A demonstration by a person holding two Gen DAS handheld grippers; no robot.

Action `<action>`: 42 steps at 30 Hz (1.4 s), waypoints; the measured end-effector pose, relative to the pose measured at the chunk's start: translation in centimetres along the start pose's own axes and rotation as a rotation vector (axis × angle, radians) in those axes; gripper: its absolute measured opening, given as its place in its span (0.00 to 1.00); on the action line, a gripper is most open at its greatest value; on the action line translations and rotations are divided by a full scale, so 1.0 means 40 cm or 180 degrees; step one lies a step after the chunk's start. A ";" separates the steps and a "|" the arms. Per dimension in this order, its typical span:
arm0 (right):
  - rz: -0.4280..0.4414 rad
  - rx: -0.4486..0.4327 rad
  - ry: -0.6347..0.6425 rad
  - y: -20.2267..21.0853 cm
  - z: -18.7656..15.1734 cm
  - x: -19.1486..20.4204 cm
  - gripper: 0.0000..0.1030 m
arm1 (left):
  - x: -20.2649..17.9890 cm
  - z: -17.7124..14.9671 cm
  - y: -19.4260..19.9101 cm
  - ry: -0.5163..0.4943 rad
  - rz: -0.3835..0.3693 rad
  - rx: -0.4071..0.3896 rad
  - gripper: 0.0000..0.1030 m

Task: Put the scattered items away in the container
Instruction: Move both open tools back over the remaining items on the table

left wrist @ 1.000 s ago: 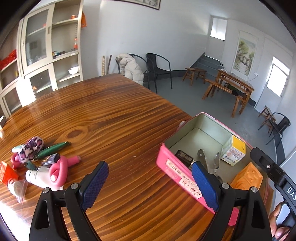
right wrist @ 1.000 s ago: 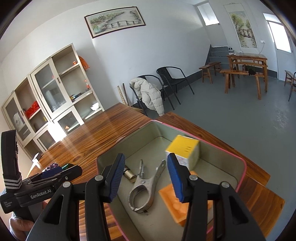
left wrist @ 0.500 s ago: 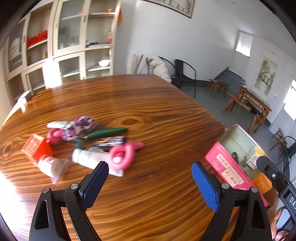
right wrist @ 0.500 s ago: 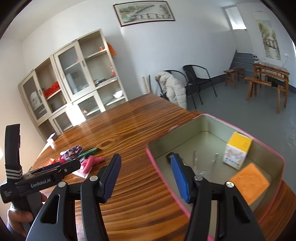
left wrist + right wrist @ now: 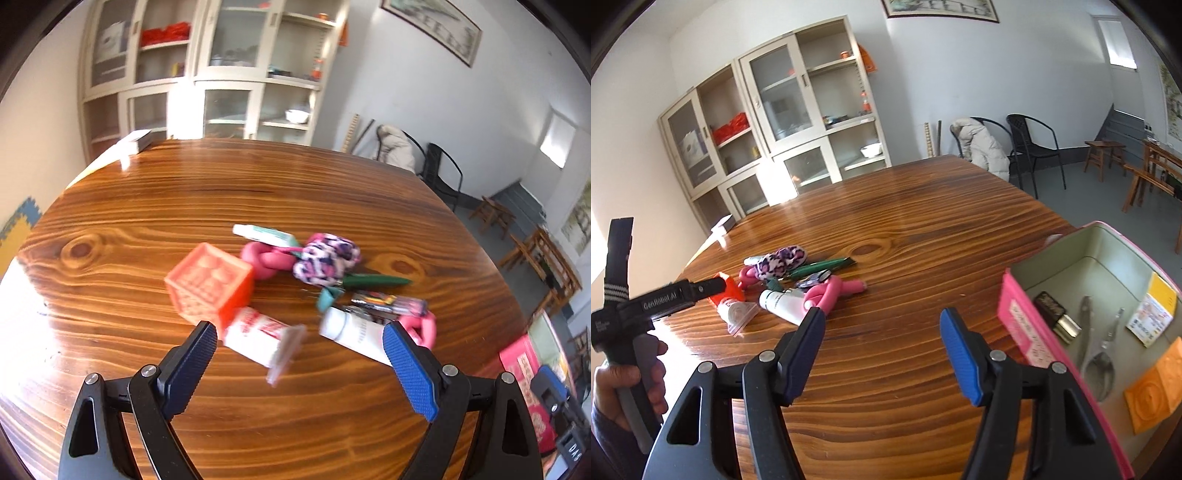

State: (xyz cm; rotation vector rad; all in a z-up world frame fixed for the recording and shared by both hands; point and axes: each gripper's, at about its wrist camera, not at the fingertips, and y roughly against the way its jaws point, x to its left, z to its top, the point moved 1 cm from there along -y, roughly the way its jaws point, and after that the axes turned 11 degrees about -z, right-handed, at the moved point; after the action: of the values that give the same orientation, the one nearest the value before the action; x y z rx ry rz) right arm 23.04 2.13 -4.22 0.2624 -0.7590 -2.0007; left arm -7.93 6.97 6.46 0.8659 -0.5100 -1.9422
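Observation:
A pile of small items lies on the wooden table: an orange-red cube [image 5: 208,284], a red-printed tube [image 5: 258,338], a white tube [image 5: 354,334], a pink ring toy [image 5: 424,326], a leopard-print pouch [image 5: 325,258] and a green pen [image 5: 373,282]. My left gripper [image 5: 297,334] stands open just short of the two tubes, holding nothing. The pink tin [image 5: 1015,306] at the right holds a yellow box [image 5: 1152,310], an orange block [image 5: 1156,387], a metal clamp [image 5: 1097,354] and a dark lighter [image 5: 1052,310]. My right gripper [image 5: 881,315] hangs over bare wood left of the tin, jaws opening, nothing between them.
A white stack [image 5: 138,142] sits at the table's far corner. Glass-door cabinets [image 5: 798,110] line the back wall. Black chairs [image 5: 1030,147], one with a pale coat, stand past the far edge. A hand [image 5: 628,373] holds the left gripper's handle at the right wrist view's left side.
Both views have swung left, from the tin to the pile. The left gripper has come up close to the tubes. The right gripper's jaws have widened, and it has left the tin.

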 end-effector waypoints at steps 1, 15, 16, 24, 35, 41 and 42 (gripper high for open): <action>0.0016 0.0026 0.0030 -0.010 0.001 0.012 0.67 | 0.018 0.004 0.001 0.0048 0.0011 -0.0003 0.90; 0.0155 0.0343 0.0287 -0.126 -0.012 0.118 0.68 | 0.128 0.016 -0.024 0.0213 0.0313 -0.0009 0.90; 0.0153 0.0376 0.0299 -0.132 -0.019 0.118 0.68 | 0.129 0.016 -0.027 0.0204 0.0327 -0.0003 0.90; 0.0150 0.0492 0.0258 -0.159 -0.036 0.103 0.68 | 0.104 0.009 -0.050 0.0133 0.0331 0.0060 0.90; 0.0121 0.0534 0.0066 -0.165 -0.029 0.059 0.75 | -0.050 0.003 -0.083 -0.0051 -0.0157 0.0139 0.90; 0.0110 0.0548 -0.0041 -0.165 -0.023 0.032 0.75 | -0.108 0.010 -0.156 -0.0220 -0.0117 0.0222 0.90; 0.0112 0.0553 -0.0055 -0.165 -0.023 0.030 0.75 | -0.106 0.009 -0.173 -0.0234 -0.0064 0.0242 0.90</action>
State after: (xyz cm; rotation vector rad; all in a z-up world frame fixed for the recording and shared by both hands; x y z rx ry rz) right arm 18.15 3.12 -8.81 0.3312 -0.9437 -1.9085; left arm -10.79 14.08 3.76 0.8525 -0.6243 -1.9896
